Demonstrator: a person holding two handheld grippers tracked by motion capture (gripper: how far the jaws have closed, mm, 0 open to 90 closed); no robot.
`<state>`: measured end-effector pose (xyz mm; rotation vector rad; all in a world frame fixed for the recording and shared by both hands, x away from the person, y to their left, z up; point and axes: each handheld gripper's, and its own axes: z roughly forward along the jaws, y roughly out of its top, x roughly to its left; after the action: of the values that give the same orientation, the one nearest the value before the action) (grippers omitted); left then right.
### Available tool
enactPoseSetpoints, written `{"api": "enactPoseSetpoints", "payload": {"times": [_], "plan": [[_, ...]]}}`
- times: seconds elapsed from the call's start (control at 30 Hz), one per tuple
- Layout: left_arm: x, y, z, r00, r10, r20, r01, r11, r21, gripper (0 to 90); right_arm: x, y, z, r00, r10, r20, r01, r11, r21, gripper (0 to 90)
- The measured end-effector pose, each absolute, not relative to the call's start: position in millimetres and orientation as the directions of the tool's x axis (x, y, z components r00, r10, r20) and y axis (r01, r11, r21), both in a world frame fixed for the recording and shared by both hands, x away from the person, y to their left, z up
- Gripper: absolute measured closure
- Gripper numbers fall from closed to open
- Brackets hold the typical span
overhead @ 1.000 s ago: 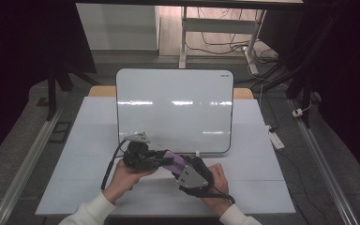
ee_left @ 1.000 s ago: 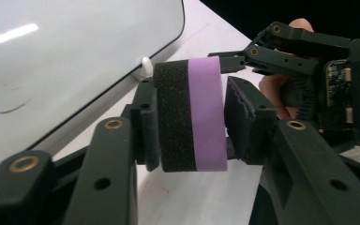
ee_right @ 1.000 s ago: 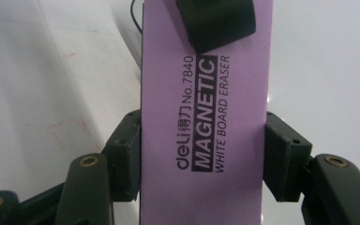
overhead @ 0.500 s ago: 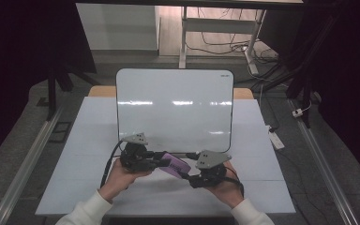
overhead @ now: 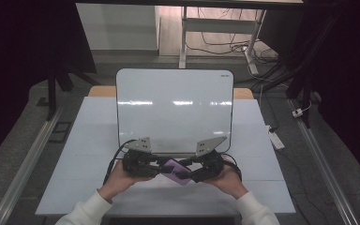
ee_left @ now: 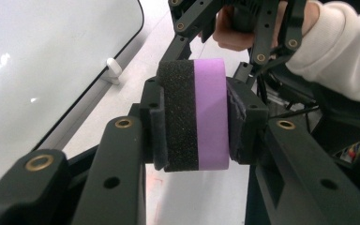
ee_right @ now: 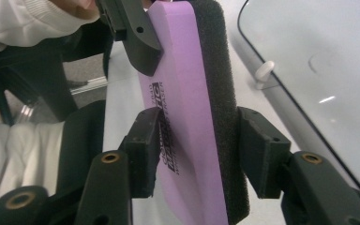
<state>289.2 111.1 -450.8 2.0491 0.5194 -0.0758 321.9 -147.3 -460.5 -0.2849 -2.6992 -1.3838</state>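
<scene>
Before whiteboard's (overhead: 174,110) near edge, gripped eraser (overhead: 177,169)

Right gripper (overhead: 198,172) swung round and now pinches the purple eraser (overhead: 177,169) too, opposite the left gripper (overhead: 156,167).

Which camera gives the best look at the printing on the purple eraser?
The right gripper view: the eraser stretches lengthwise there, with dark printing on its purple face, partly behind a finger. The left gripper view shows it end-on, black foam beside purple. The high view shows a small purple patch between both grippers.
</scene>
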Motion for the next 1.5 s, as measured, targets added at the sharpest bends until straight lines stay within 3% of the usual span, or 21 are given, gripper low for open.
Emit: {"api": "enactPoseSetpoints", "payload": {"times": [0.23, 0.43, 0.53, 0.83, 0.97, 1.5], "plan": [[290.6, 112.9, -452.4, 0.908, 0.328, -0.258, 0.384, -0.411, 0.827, 59.1, 321.4, -150.1, -460.5, -0.975, 0.093, 0.202, 0.218, 0.574, 0.789, 61.3], [288.8, 120.7, -450.7, 0.874, 0.416, -0.253, 0.413, -0.359, 0.837, 30.5, 318.4, -153.8, -454.2, -0.971, 0.154, 0.18, 0.235, 0.537, 0.81, 63.9], [284.5, 130.6, -448.7, 0.838, 0.491, -0.24, 0.429, -0.319, 0.845, 21.7, 316.5, -159.1, -448.3, -0.962, 0.24, 0.131, 0.241, 0.52, 0.819, 64.1], [261.0, 182.8, -455.4, 0.702, 0.684, -0.197, 0.487, -0.26, 0.834, 19.0, 314.4, -179.6, -421.5, -0.794, 0.605, -0.061, 0.26, 0.43, 0.865, 64.1], [250.2, 209.2, -461.3, 0.647, 0.736, -0.202, 0.51, -0.22, 0.832, 19.2, 315.8, -189.2, -415.2, -0.701, 0.706, -0.098, 0.269, 0.389, 0.881, 64.1], [225.9, 254.2, -482.7, 0.543, 0.818, -0.19, 0.551, -0.177, 0.815, 19.8, 315.1, -214.2, -406.3, -0.594, 0.795, -0.124, 0.243, 0.323, 0.915, 64.1]]}}
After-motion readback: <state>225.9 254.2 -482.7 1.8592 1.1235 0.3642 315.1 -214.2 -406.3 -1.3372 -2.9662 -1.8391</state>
